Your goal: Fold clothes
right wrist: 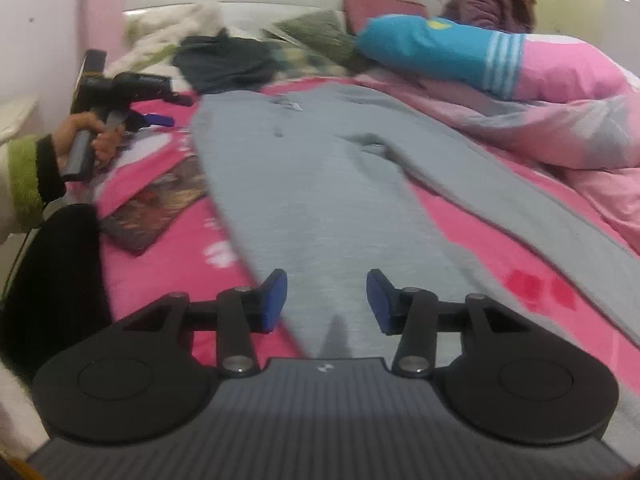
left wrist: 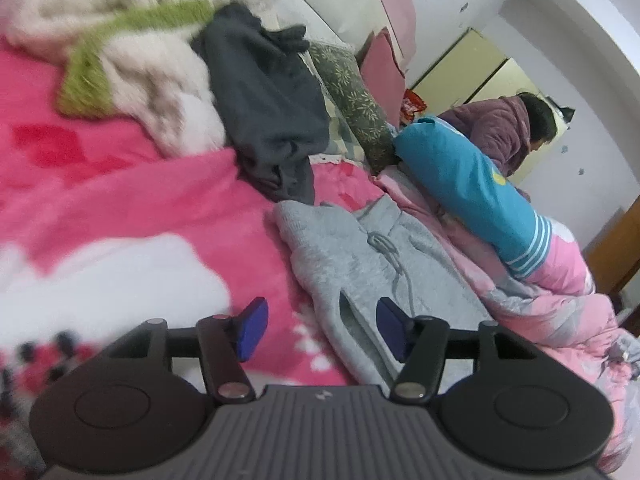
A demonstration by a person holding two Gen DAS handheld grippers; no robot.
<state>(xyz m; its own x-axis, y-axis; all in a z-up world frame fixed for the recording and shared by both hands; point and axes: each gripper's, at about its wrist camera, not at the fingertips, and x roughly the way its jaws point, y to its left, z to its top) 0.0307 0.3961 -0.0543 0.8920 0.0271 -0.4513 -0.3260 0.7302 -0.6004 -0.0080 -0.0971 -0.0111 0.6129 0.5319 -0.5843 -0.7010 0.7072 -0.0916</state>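
Note:
Grey sweatpants [right wrist: 320,168] lie spread lengthwise on a pink blanket [right wrist: 480,240] that covers a bed. Their waistband with its drawstring [left wrist: 384,248] shows in the left wrist view. My left gripper [left wrist: 320,328] hovers open just over the waist end [left wrist: 340,264], nothing pinched between its blue pads. In the right wrist view that same gripper [right wrist: 156,120] appears at the far left, held by a hand [right wrist: 80,136]. My right gripper [right wrist: 326,300] is open above the lower part of the pants, its pads apart and free of the cloth.
A dark grey garment [left wrist: 264,112] and a fluffy white one with green trim [left wrist: 132,52] lie further up the bed. A blue bolster [left wrist: 472,184] and pink quilt [left wrist: 560,300] fill the right side. A person in a purple jacket [left wrist: 504,128] sits beyond. A book [right wrist: 156,204] lies left.

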